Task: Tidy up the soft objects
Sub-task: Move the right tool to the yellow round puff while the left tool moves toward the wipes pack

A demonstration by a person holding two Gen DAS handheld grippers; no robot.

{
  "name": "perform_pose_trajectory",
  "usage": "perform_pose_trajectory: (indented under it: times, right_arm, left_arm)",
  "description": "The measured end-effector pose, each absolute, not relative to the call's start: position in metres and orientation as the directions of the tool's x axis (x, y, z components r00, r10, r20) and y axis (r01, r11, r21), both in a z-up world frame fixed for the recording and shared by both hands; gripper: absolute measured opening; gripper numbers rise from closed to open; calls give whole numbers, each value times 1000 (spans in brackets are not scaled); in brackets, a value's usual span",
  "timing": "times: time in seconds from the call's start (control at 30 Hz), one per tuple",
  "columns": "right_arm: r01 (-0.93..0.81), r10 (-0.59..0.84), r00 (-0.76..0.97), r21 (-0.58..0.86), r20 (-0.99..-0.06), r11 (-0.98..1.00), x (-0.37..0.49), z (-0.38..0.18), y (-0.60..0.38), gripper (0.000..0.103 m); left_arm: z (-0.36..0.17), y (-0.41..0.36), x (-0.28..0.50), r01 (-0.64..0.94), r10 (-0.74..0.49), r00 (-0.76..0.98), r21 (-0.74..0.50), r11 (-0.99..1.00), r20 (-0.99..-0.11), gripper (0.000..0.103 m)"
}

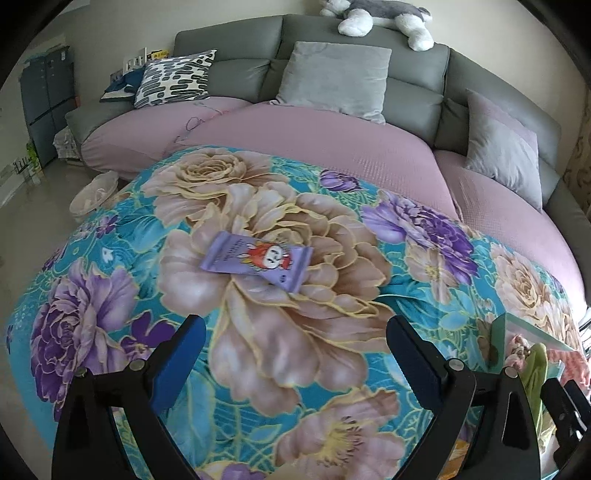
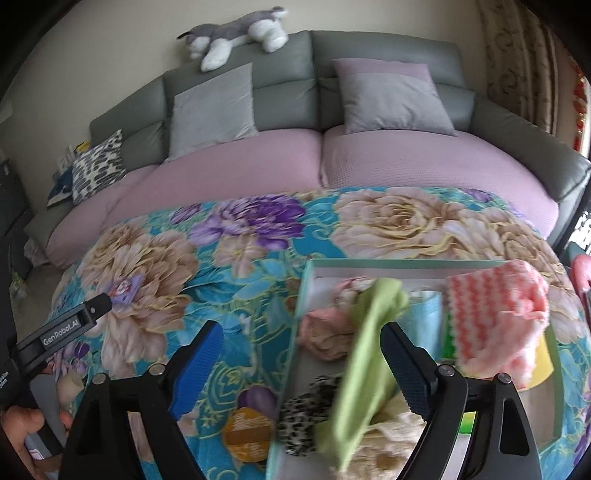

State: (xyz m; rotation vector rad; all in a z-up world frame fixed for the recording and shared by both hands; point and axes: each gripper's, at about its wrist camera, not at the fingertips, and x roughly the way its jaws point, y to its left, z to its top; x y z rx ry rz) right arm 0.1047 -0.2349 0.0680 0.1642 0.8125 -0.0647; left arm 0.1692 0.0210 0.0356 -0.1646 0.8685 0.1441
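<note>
A purple snack packet [image 1: 258, 260] with a red cartoon figure lies flat on the floral blanket [image 1: 110, 236], just ahead of my open, empty left gripper [image 1: 295, 350]. It also shows small in the right wrist view [image 2: 123, 290]. My right gripper [image 2: 303, 365] is open over the left edge of a pale green box [image 2: 369, 263]. A green cloth [image 2: 365, 354], blurred, hangs loose between its fingers over the box. The box holds a pink knitted cloth [image 2: 495, 317], a leopard scrunchie [image 2: 306, 413], pink and cream soft items. The box corner shows in the left wrist view [image 1: 517, 325].
An orange round packet [image 2: 247, 432] lies on the blanket left of the box. Behind stands a grey sofa [image 1: 229, 51] with pink seat covers, grey cushions [image 1: 336, 77], a patterned cushion [image 1: 173, 77] and a plush husky [image 1: 384, 18]. A small basket [image 1: 92, 195] sits on the floor at left.
</note>
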Motion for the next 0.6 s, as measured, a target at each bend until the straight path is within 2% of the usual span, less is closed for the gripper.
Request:
perform_pose_trajectory:
  times: [0.33,0.6]
  right_arm:
    - [48,67,658,130,-750,990,111,55,-203,89]
    - [54,127,640,210,-758,976,111,47,-212,89]
  left_arm:
    - [27,47,163,-230,90,616,-70,971,-783,98]
    - [24,61,162,-242,88,608,-79,967,-789,98]
